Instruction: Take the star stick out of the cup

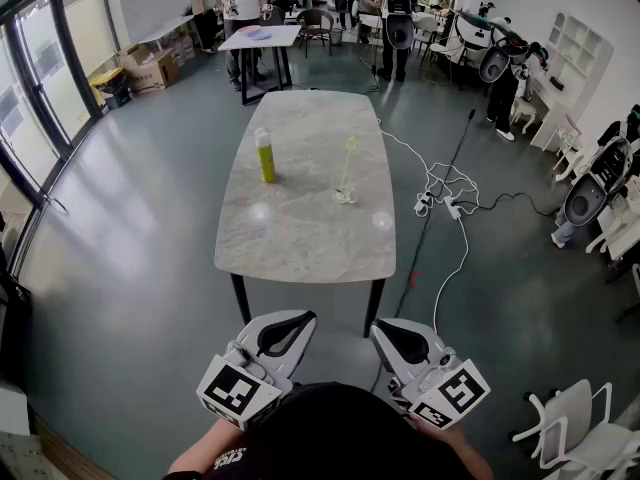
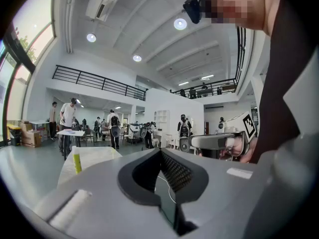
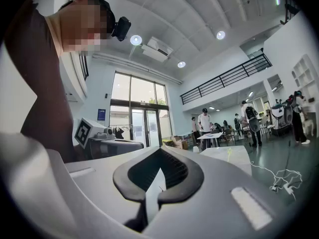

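Clearly the task has not begun; this is the approach step. In the head view the left gripper (image 1: 290, 330) and the right gripper (image 1: 400, 338) are held side by side close to the person's body, well short of the table (image 1: 300, 263). Each gripper's own view shows its jaws together with nothing between them: the left gripper (image 2: 160, 154) and the right gripper (image 3: 158, 156) are both closed and empty, pointing roughly level toward the room.

The cup (image 1: 345, 197) stands right of the table's middle, a clear, low thing. The star stick (image 1: 349, 163) rises from it, leaning slightly, with its pale star at the top. A yellow bottle (image 1: 266, 156) stands upright well to the cup's left, apart from it. A white cable (image 1: 440, 193) trails on the floor to the right of the table.

Next, the person likely has to step up to the table, part one gripper's jaws and bring them round the thin stick above the cup's rim. The cup looks light, so the other gripper may need to steady it while the stick is lifted straight up.
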